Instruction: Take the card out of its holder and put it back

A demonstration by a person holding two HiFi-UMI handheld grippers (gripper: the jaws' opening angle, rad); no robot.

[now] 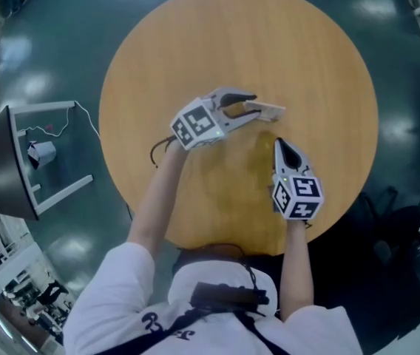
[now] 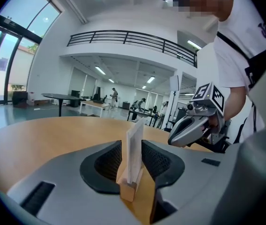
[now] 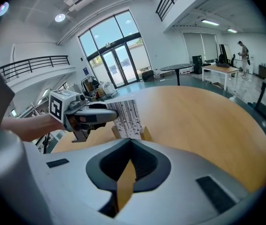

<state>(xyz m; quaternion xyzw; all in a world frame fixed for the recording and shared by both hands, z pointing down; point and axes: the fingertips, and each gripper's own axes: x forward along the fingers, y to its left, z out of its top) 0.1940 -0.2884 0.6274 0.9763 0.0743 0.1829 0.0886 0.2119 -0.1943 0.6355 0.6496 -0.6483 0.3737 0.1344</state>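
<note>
A white card with black line print [image 3: 126, 116] stands upright in a small wooden holder [image 2: 127, 190] near the middle of the round table [image 1: 195, 43]. My left gripper [image 1: 253, 107] reaches in from the left and is open, with one jaw on each side of the card [image 2: 135, 139]; a gap shows on both sides. My right gripper [image 1: 278, 143] sits just in front of the holder, pointing at it. Its jaws look shut and hold nothing. In the right gripper view the left gripper [image 3: 112, 112] straddles the card's left edge.
A dark monitor on a white frame [image 1: 10, 161] stands on the floor left of the table. A thin black cable [image 1: 157, 151] lies on the table by my left wrist. Other tables and people are far off in the hall.
</note>
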